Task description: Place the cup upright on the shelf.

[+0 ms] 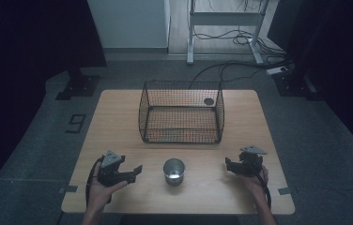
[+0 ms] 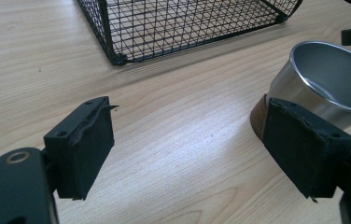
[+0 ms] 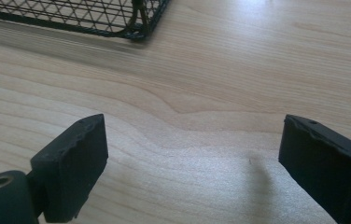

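On pale wood table (image 1: 118, 117), shiny round steel cup (image 1: 173, 170), black wire-mesh basket (image 1: 181, 112), both grippers' jaws spread.

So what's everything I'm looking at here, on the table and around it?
Table: one, light wood, centre of the room.
Wire basket: one, black mesh, far middle of the table, open top.
Metal cup: one, silver, upright, near middle, between the grippers.
Desk frame: one, white, on the floor behind.
Cables: several, black, on the floor behind.
Left gripper: one, black, open, left of the cup.
Right gripper: one, black, open, right of the cup.
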Available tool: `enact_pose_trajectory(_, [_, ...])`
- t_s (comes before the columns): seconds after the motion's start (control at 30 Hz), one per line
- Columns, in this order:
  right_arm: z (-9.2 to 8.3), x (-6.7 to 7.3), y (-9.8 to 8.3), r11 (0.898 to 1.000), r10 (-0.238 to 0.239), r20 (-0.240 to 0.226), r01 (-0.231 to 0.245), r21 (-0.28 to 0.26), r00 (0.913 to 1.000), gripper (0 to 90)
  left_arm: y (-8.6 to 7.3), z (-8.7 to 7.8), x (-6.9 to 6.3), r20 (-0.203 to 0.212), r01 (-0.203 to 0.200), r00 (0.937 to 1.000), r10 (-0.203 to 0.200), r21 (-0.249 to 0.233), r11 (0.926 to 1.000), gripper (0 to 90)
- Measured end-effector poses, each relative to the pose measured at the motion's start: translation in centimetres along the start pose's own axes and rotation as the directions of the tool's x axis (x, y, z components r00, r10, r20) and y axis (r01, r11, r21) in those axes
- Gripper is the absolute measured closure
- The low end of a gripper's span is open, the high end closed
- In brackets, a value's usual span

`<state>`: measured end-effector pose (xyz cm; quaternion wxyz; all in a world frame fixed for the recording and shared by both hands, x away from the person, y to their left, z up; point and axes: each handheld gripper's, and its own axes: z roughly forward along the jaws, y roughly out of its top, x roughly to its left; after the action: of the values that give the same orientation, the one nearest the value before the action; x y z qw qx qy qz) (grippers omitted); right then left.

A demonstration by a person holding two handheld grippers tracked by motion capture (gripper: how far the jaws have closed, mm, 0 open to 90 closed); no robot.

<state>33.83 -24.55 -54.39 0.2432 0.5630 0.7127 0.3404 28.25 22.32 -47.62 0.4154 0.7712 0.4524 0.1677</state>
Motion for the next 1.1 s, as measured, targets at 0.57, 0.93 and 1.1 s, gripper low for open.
enact_pose_trajectory(0.57, [-2.6, 1.0, 1.3, 0.996, -0.003, -0.05, -0.001, -0.087, 0.9988, 10.8, 0.0, -0.1, 0.1, -0.001, 0.004, 1.0, -0.004, -0.003, 1.0, 16.9])
enact_pose_trajectory(0.93, [-4.5, 2.6, 2.4, 0.989, -0.041, -0.097, 0.026, -0.148, 0.9944, 11.7, 0.0, 0.1, 0.0, 0.002, 0.0, 1.0, 0.0, 0.003, 1.0, 16.9])
enact_pose_trajectory(1.1, [-5.2, 3.3, 2.8, 0.985, -0.055, -0.121, 0.034, -0.17, 0.9911, 12.1, 0.0, 0.1, -0.1, 0.001, 0.001, 1.0, -0.001, 0.004, 1.0, 16.9])
